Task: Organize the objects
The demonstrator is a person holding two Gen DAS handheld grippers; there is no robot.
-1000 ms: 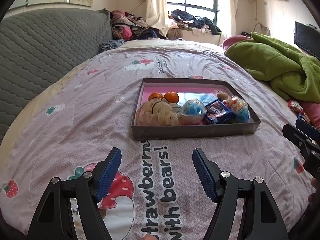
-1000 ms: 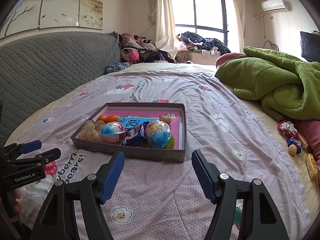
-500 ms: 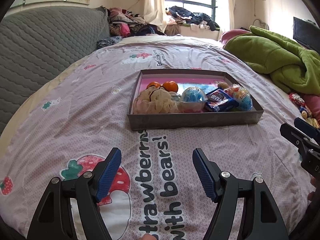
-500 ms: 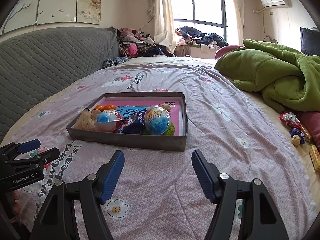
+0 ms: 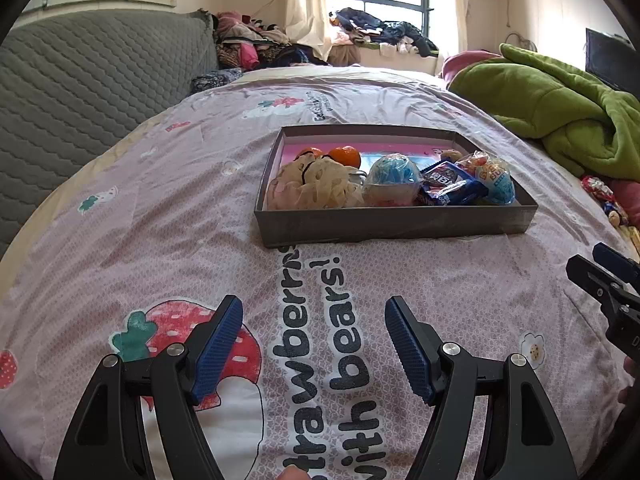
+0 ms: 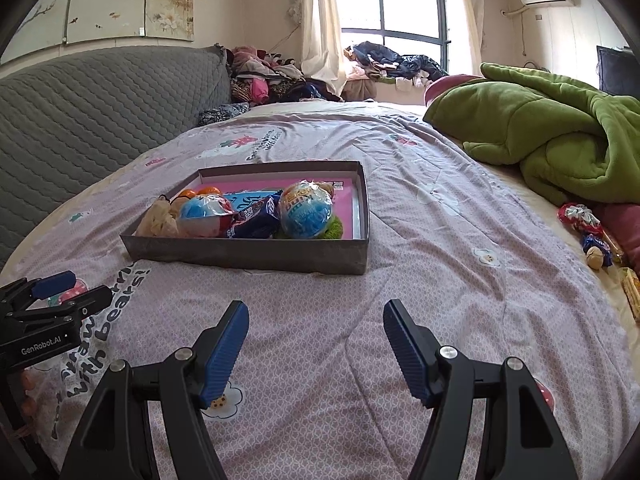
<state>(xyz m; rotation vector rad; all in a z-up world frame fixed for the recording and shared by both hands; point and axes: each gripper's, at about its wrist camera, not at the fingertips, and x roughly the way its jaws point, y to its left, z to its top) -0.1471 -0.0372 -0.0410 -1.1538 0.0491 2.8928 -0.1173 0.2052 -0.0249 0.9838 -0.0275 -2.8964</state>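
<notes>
A shallow grey box (image 5: 392,227) with a pink floor sits on the bed, also in the right wrist view (image 6: 256,254). It holds a beige mesh sponge (image 5: 316,186), two oranges (image 5: 346,155), two wrapped toy eggs (image 5: 394,178) (image 6: 306,210) and a blue snack pack (image 5: 450,188). My left gripper (image 5: 314,340) is open and empty, short of the box. My right gripper (image 6: 316,344) is open and empty, in front of the box's right corner.
A green quilt (image 6: 556,136) lies at the right. Loose wrapped sweets (image 6: 580,218) and a small toy (image 6: 596,256) lie on the bed's right edge. A grey padded headboard (image 5: 80,80) stands at the left. Clothes (image 6: 276,76) are piled by the window.
Both grippers have drawn back a little from the box and tilted slightly; both stay open and empty. The box and its contents have not moved.
</notes>
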